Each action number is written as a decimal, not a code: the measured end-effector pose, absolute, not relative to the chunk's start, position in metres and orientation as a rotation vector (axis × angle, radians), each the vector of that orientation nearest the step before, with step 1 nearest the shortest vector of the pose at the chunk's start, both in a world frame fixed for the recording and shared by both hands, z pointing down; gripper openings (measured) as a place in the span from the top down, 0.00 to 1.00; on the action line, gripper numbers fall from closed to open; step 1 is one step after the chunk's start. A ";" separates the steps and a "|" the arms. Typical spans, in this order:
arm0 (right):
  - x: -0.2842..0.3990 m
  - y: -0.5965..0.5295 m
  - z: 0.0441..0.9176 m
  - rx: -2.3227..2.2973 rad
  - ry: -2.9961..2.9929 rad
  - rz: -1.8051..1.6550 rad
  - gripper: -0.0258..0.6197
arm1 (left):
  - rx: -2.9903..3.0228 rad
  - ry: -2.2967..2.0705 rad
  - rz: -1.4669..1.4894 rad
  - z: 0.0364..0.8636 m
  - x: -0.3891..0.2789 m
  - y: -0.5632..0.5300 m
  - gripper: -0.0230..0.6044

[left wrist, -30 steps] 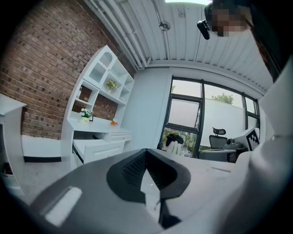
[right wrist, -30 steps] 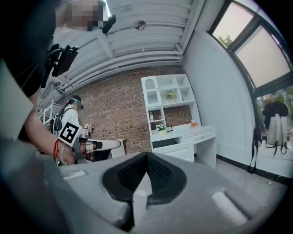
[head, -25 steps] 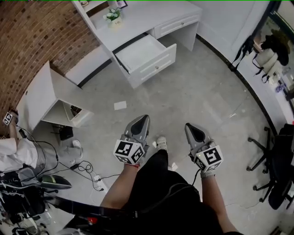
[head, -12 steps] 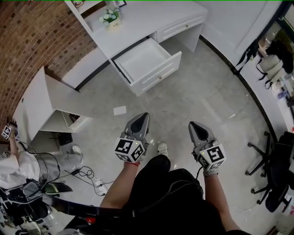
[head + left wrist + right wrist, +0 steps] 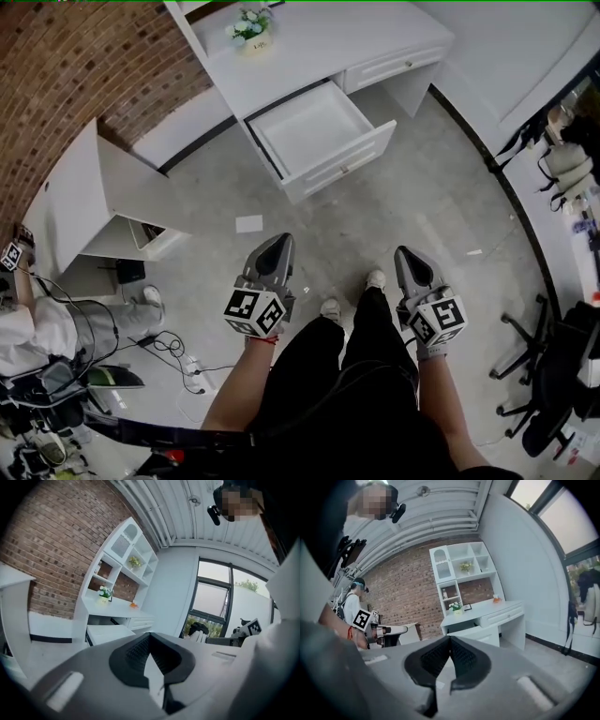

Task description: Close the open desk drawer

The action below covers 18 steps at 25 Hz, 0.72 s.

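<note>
Both jaws pairs closed, L gripper [image 5: 280,243], R gripper [image 5: 410,254], smooth white boxy drawer [image 5: 319,136] open

Open drawer [image 5: 314,131] under the desk [image 5: 319,47] ahead (flower pot [image 5: 251,28] on top), paper scrap [image 5: 248,223] on floor [image 5: 422,187] before it

Brick wall [image 5: 84,56] meets a grey concrete floor [image 5: 422,216].

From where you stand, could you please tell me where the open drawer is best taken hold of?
The drawer is best met at the middle of its front panel, coming from the floor side facing you. That panel is broad, flat and juts out from the desk, so a straight push there should probably slide it in.
</note>
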State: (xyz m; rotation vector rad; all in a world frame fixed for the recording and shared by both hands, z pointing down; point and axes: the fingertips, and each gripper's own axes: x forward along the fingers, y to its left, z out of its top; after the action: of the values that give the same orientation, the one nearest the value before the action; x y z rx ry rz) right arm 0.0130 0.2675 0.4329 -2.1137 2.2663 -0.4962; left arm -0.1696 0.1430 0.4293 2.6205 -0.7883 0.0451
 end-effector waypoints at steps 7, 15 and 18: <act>0.018 0.215 0.447 -1.996 2.380 -0.533 0.96 | 2.598 -0.859 0.022 0.435 -0.162 0.126 0.96; 0.036 0.150 0.452 -1.823 2.567 -0.557 0.96 | 2.543 -0.970 -0.006 0.434 -0.138 0.084 0.96; 0.052 0.129 0.455 -1.775 2.606 -0.576 0.96 | 2.525 -1.002 -0.001 0.437 -0.121 0.069 0.96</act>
State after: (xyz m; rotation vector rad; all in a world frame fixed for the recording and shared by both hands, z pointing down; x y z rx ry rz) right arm 0.0521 0.1294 0.4554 -1.7746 2.6056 -0.5755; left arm -0.1206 0.0689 0.4367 2.5247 -1.0019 -0.0014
